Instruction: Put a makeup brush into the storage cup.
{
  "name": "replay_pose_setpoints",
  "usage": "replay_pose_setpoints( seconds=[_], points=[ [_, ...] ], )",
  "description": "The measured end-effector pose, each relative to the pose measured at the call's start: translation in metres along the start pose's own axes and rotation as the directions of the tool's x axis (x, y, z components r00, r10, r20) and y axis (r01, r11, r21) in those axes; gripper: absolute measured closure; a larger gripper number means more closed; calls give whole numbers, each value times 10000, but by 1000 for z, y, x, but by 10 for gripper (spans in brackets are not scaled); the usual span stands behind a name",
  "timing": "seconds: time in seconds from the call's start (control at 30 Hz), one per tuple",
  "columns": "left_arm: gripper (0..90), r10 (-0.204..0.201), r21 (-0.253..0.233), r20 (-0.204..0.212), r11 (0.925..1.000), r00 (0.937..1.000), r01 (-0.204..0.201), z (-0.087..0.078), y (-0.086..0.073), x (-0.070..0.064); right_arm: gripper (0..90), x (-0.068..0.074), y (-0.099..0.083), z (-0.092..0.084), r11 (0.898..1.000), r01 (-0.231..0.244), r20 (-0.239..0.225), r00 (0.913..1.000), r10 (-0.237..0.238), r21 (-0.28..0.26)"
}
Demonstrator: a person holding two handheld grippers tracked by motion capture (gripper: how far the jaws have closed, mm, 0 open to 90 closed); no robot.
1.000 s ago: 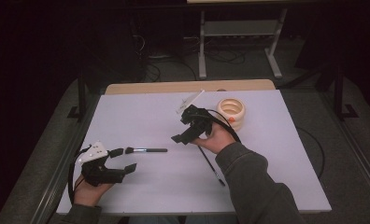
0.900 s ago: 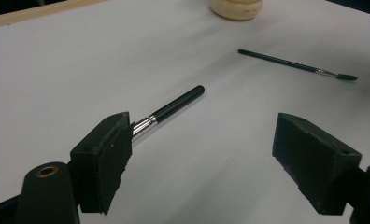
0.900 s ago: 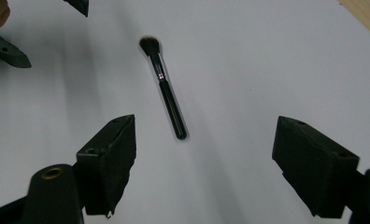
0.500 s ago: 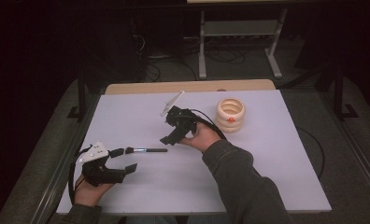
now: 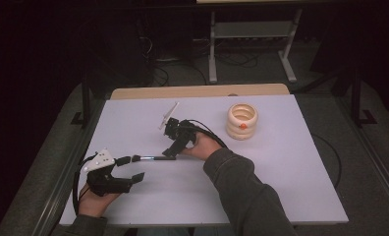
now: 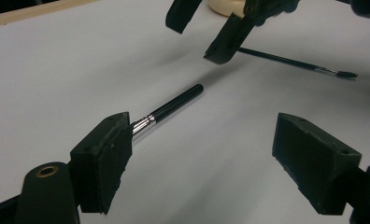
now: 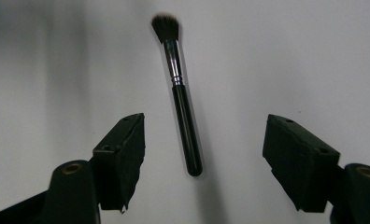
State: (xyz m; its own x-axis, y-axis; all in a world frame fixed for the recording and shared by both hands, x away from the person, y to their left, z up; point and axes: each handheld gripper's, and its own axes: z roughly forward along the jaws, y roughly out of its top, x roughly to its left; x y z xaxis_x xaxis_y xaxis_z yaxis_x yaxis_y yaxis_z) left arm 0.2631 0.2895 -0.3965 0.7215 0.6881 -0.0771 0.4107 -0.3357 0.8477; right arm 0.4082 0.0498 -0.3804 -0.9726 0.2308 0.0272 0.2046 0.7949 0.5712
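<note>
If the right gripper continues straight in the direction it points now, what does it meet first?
Probably the makeup brush: its black handle lies on the table between the right gripper's open jaws, not yet touched.

Both grippers, left gripper (image 5: pixel 126 172) and right gripper (image 5: pixel 175 147), have chunky black jaws with small screw holes, brass-ringed pivots, pale three-cornered top plates and black cables; grey sleeves (image 5: pixel 246 196)

**Materials and finish**

Makeup brush (image 7: pixel 187 135): glossy black handle, polished metal ferrule, soft dark bristles. Thin brush (image 6: pixel 290 62): slim black handle, slight sheen. Table (image 5: pixel 281 167): matt white top, smooth, with a wood-look strip at the far edge. Ribbed holder (image 5: pixel 242 121): cream, smooth, plastic-looking. Right gripper (image 7: pixel 204 154) and left gripper (image 6: pixel 220 158): matt black pads, rough-edged; brass-coloured inserts.
</note>
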Motion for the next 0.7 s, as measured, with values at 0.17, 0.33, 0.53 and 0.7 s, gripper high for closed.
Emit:
replay_pose_setpoints(
  seconds=[0.17, 0.33, 0.53, 0.7],
  points=[
    [197, 58, 107, 14, 9999, 10000, -58, 1, 0, 0, 327, -1, 0, 13, 9997, 80, -164, 9998, -76, 240],
    [197, -41, 63, 7, 10000, 10000, 41, 1, -1, 1, 382, -1, 2, 24, 9989, 313, -250, 9992, -304, 360],
    [198, 54, 59, 21, 10000, 10000, -54, 1, 0, 1, 447, 1, 2, 38, 9961, 461, -280, 9986, -441, 753],
    [198, -6, 59, 20, 10000, 10000, 6, 1, -1, 1, 516, 1, 1, 44, 9938, 600, -371, 9977, -567, 941]
  ],
)
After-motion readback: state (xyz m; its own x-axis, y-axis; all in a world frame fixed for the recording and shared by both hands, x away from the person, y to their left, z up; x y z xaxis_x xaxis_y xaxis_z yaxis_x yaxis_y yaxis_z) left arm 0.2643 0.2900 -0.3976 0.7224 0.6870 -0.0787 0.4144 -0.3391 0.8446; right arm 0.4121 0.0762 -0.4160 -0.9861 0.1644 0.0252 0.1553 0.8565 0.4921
